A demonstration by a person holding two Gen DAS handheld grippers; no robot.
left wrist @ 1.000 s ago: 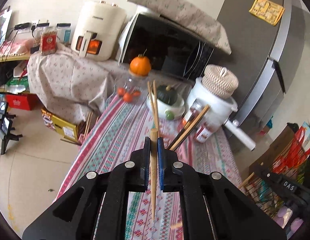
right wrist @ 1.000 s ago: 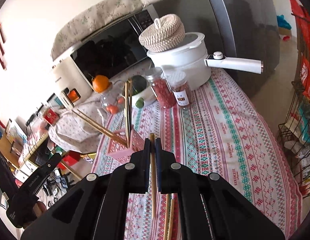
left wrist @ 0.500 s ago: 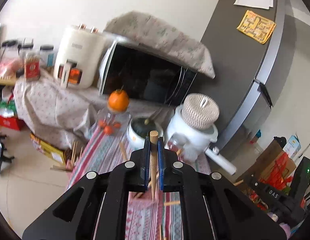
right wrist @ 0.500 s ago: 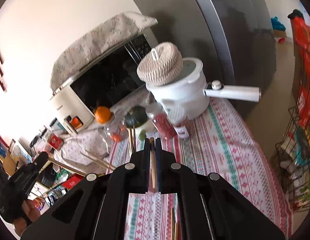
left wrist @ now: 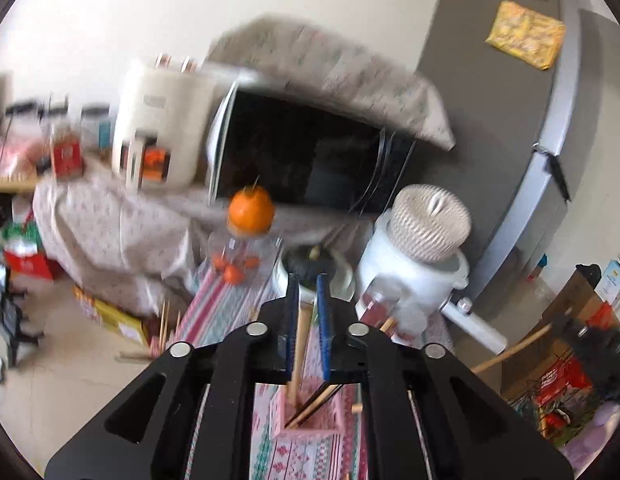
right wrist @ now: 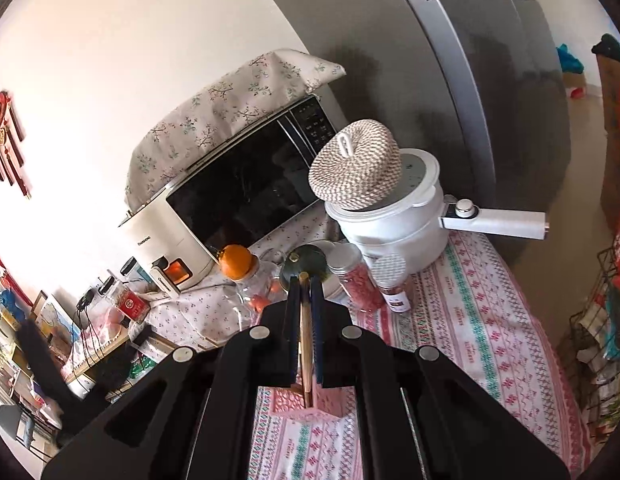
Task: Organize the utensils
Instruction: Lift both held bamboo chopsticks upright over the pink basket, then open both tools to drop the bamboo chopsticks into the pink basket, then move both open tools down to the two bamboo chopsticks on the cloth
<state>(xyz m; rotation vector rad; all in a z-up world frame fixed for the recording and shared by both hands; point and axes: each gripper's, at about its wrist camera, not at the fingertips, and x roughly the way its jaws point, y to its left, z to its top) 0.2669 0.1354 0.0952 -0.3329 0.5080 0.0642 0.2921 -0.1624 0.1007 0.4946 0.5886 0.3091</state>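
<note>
A pink slotted holder (left wrist: 310,424) stands on the patterned tablecloth, right below my left gripper (left wrist: 305,280), with several chopsticks leaning in it. The left jaws are opening. A light wooden chopstick (left wrist: 299,344) hangs between them against the left pad, with a gap to the right pad. Its top sits below the fingertips and its lower end is inside the holder. My right gripper (right wrist: 304,280) is shut on another wooden chopstick (right wrist: 305,320), upright, whose lower end reaches into the pink holder (right wrist: 330,404).
Behind the holder stand a bowl with a dark squash (right wrist: 303,264), two red spice jars (right wrist: 360,280), a white pot with a woven lid (right wrist: 386,208) and long handle, and a jar topped by an orange (left wrist: 251,210). A cloth-covered microwave (right wrist: 245,192) and grey fridge (right wrist: 490,80) close off the back.
Both grippers have risen and now look over the pink holder. The left jaws have parted a little, and their chopstick has slid down between them into the holder. The right grip is unchanged.
</note>
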